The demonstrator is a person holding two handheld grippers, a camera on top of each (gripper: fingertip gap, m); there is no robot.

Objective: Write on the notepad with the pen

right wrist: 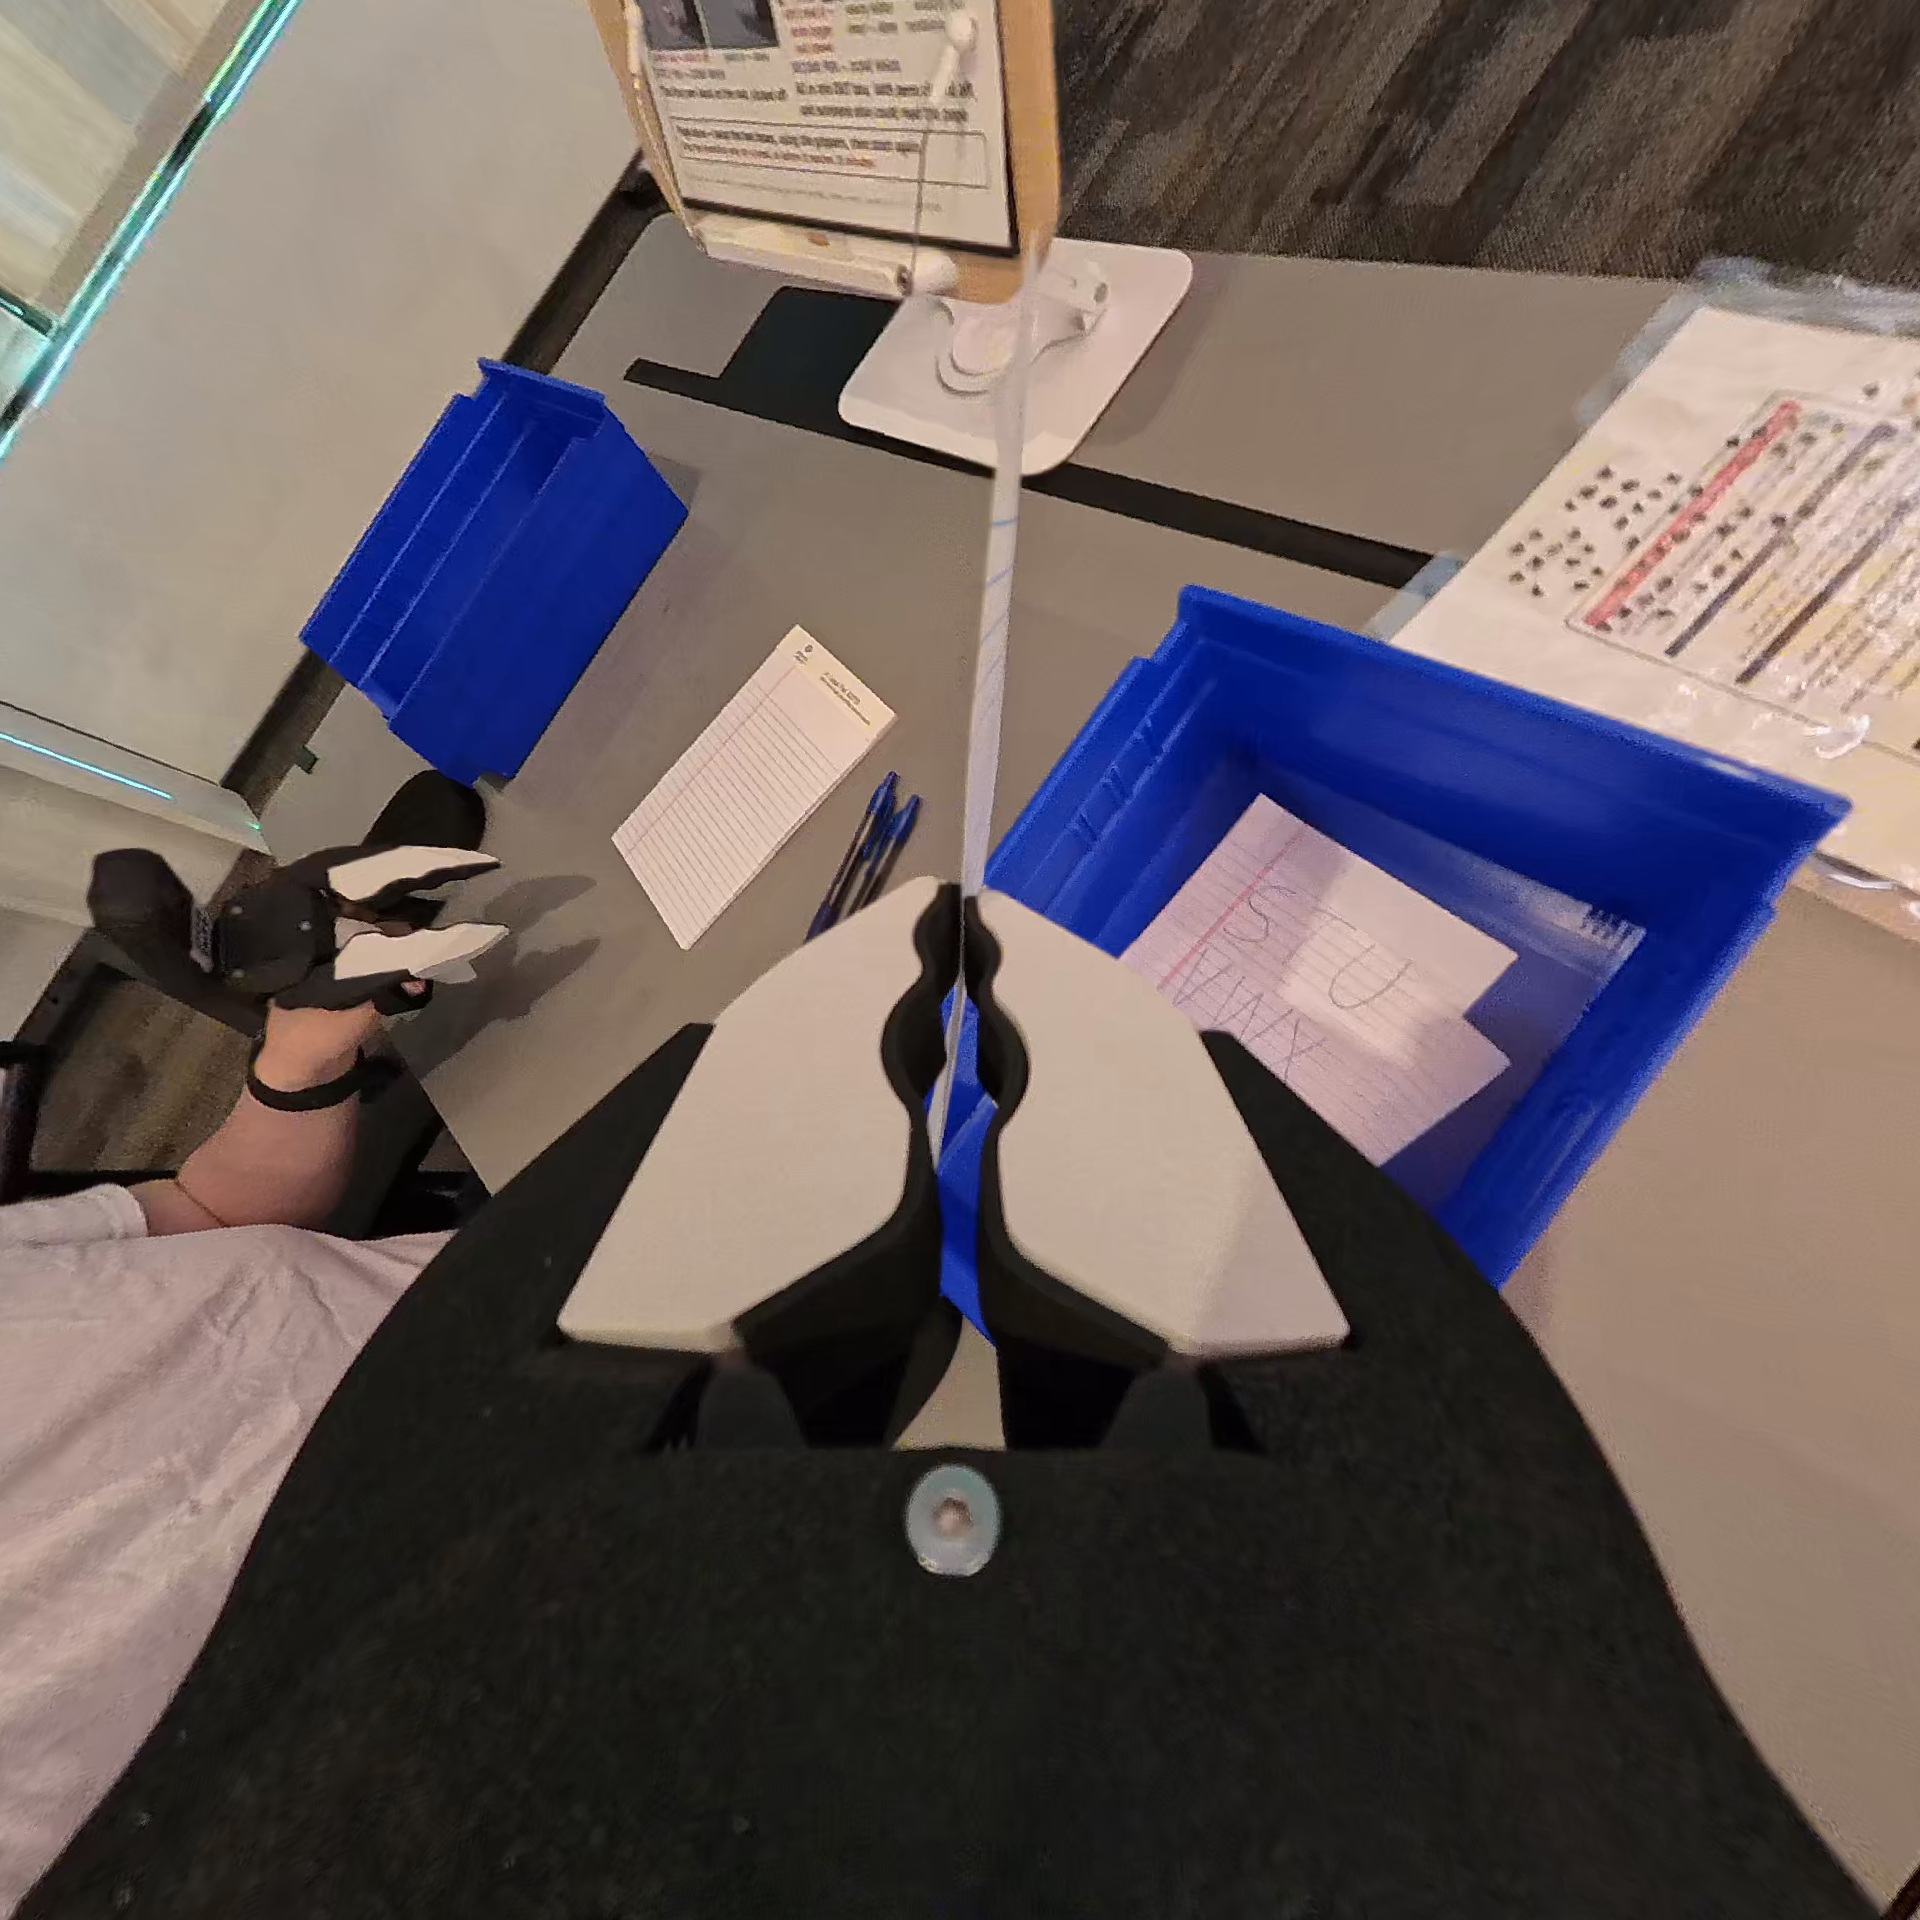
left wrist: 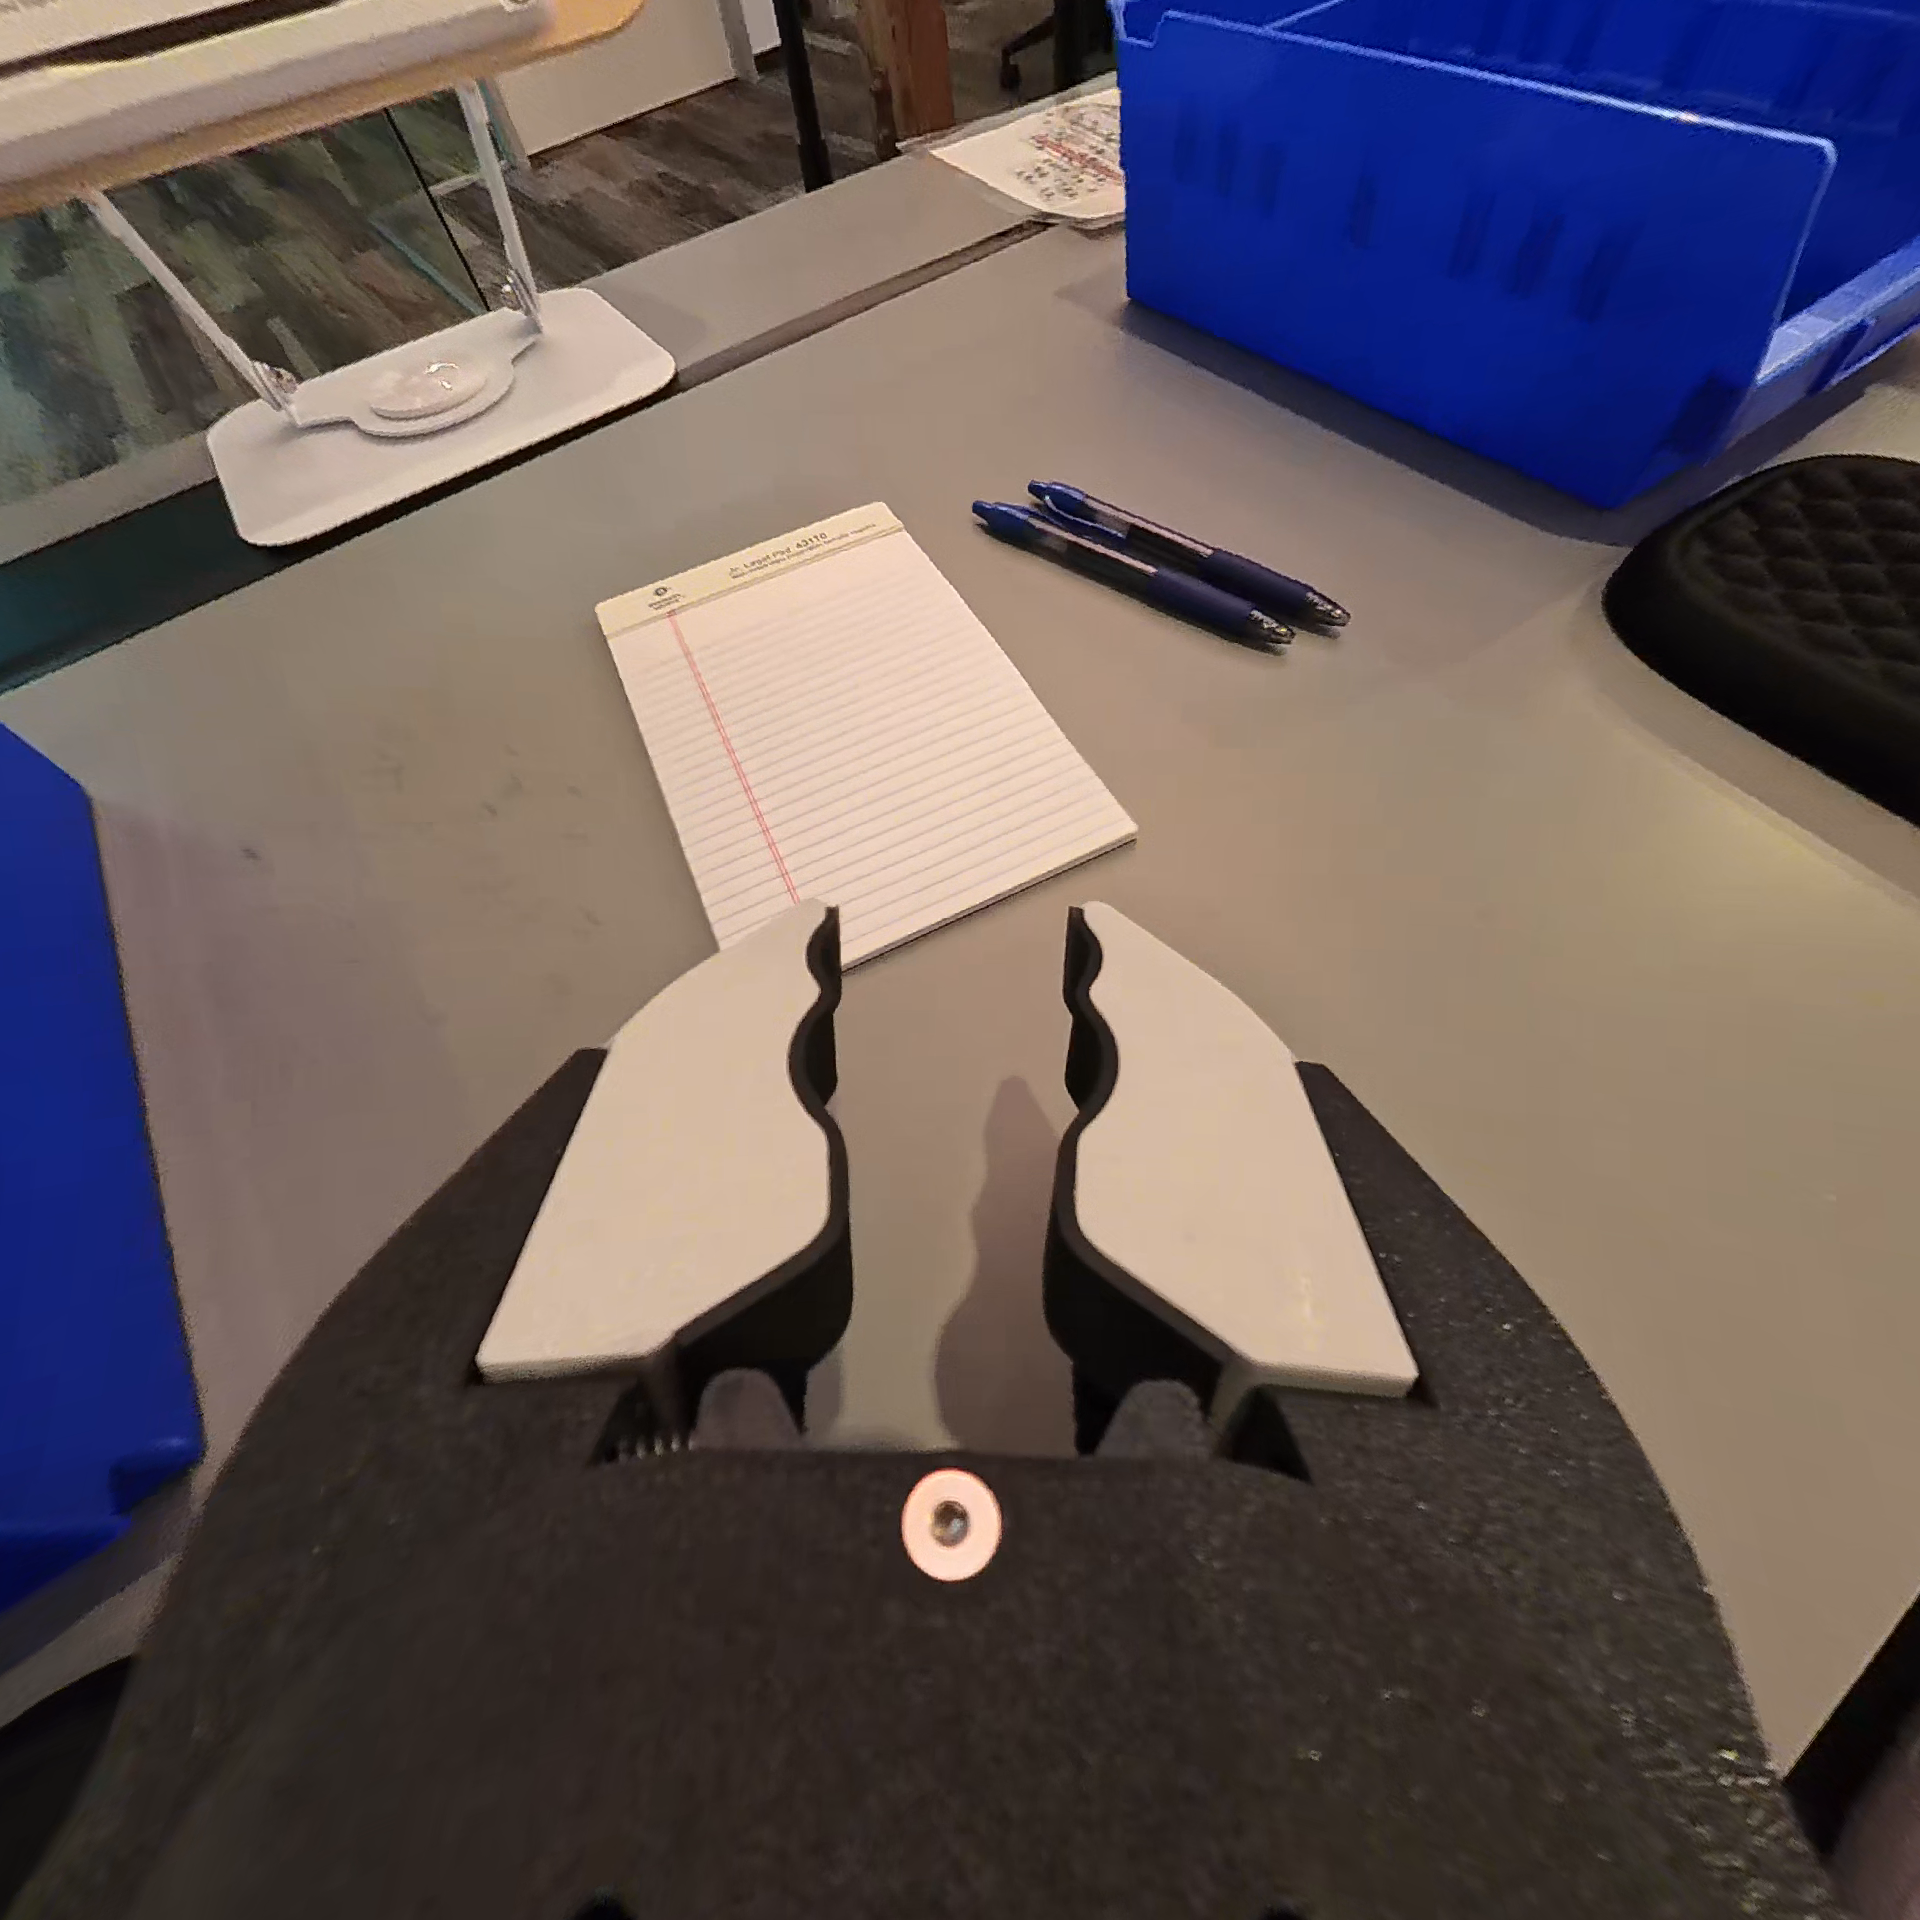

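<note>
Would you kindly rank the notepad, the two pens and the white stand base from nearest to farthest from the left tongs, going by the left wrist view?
1. Notepad: just ahead of the open left tongs, its near edge by the tips.
2. Pens: lying side by side, ahead and to the right, beyond the pad's top.
3. White stand base: far back on the left.

Your left gripper (left wrist: 951, 940) has a rough black body shaped like a wide fan, with two pale grey fingers (left wrist: 686, 1143) whose inner edges are wavy and lined in black. One round silver screw (left wrist: 951, 1529) sits at 6 o'clock below the fingers. Your right gripper (right wrist: 961, 914) matches it, with its own silver screw (right wrist: 951, 1519). A dark strap (right wrist: 301, 1086) circles your left wrist. You wear a light, crinkled garment (right wrist: 156, 1455), seen at 8 o'clock.
</note>
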